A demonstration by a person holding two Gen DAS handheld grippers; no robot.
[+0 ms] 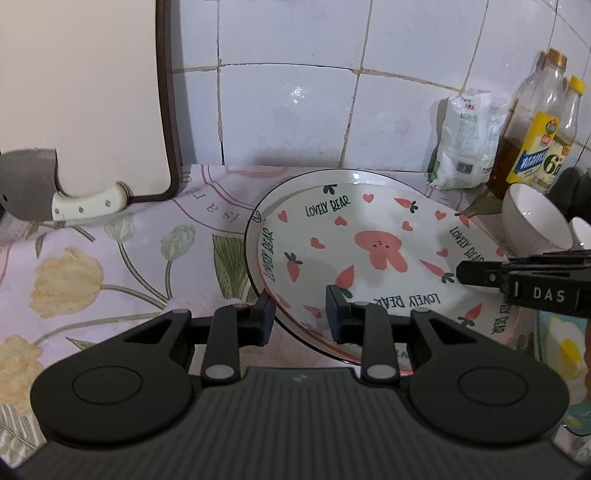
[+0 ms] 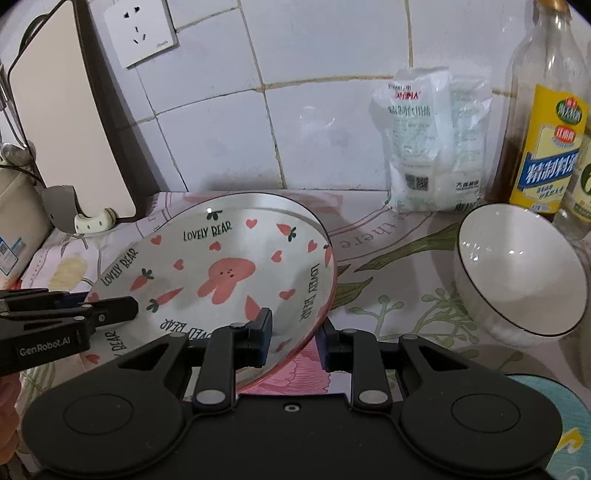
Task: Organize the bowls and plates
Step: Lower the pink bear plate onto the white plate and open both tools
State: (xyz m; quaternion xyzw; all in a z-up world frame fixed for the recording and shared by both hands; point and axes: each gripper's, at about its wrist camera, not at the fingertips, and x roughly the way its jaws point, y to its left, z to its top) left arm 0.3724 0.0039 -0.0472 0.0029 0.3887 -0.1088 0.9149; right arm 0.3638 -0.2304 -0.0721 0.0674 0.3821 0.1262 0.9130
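A floral cloth in lilac, yellow and green covers the tabletop [image 1: 122,258], which runs back to a wall of white glazed tiles [image 1: 288,107] with a white wall socket [image 2: 140,31] set into them. Against that wall, toward the left end of the tabletop, leans a cream cutting board with a dark brown rim [image 1: 85,96], and a steel cleaver with a white riveted handle [image 1: 85,205] rests at its foot. Along the back edge toward the right stand a clear plastic bag of white granules [image 2: 436,147] and a glass bottle of dark liquid with a yellow label [image 2: 543,129]. Just in front of the bottle sits a white ceramic bowl with a thin dark rim [image 2: 521,273], tipped so its mouth faces forward. Near the middle of the tabletop is a round white plate printed with a pink rabbit, carrots, hearts and "LOVELY BEAR" [image 1: 362,251]; it sits tilted, and another plate of the same pattern seems to lie under it, though I cannot be sure. The left claw [image 1: 300,317] is level and low, its fingers spread either side of the plate's near rim. The right claw [image 2: 294,339] comes in from the plate's right side, fingers likewise spread, one over the plate's face and the other outside its rim; whether either pad touches I cannot tell.
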